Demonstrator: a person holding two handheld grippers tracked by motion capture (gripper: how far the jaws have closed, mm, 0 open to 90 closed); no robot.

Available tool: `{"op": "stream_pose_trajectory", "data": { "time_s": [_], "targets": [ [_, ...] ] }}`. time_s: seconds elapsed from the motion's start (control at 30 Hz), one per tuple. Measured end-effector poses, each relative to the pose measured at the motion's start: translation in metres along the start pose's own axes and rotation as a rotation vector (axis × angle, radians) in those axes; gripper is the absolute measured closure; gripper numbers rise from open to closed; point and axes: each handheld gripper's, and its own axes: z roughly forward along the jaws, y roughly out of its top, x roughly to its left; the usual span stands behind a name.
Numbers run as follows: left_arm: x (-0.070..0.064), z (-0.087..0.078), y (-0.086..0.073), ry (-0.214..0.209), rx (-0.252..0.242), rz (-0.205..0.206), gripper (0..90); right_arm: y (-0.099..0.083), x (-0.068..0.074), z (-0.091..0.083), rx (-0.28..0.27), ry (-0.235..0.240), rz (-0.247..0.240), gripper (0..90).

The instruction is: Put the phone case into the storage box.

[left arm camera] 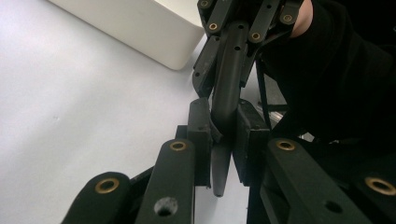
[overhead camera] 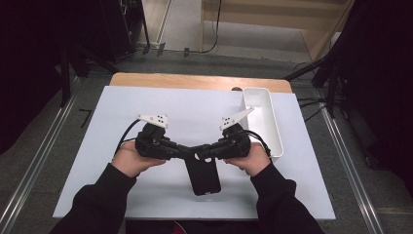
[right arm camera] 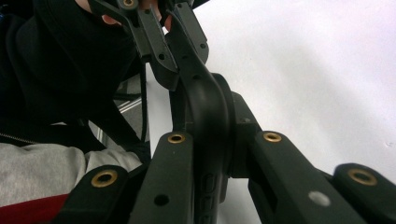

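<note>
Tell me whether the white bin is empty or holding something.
Empty, as far as shows: in the high view the bin has a bare white inside, though the right gripper's plate hides part of its left rim.

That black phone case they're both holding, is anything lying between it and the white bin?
Nothing visible does. The phone case is clamped by both the left gripper and right gripper; between it and the white bin lies only bare white table, beyond the person's right hand.
</note>
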Motion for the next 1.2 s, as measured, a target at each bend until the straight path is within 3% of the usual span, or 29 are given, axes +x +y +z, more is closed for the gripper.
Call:
{"op": "stream_pose_trajectory", "data": {
  "time_s": [0.57,0.77,1.0,1.2],
  "targets": [
    [0.001,-0.002,0.001,-0.015,0.005,-0.03,79.0,0.0,-0.001,0.0,0.012,0.017,0.011,78.2],
    [0.001,-0.003,0.001,-0.006,0.009,-0.031,79.0,0.0,0.0,-0.001,0.008,0.007,0.004,68.9],
    [0.002,-0.005,0.002,0.002,0.009,-0.033,79.0,0.001,-0.001,-0.006,-0.004,0.008,-0.002,66.0],
    [0.003,-0.009,0.004,0.006,0.019,-0.097,79.0,0.0,0.001,-0.013,-0.014,-0.014,-0.015,60.3]
  ]
}}
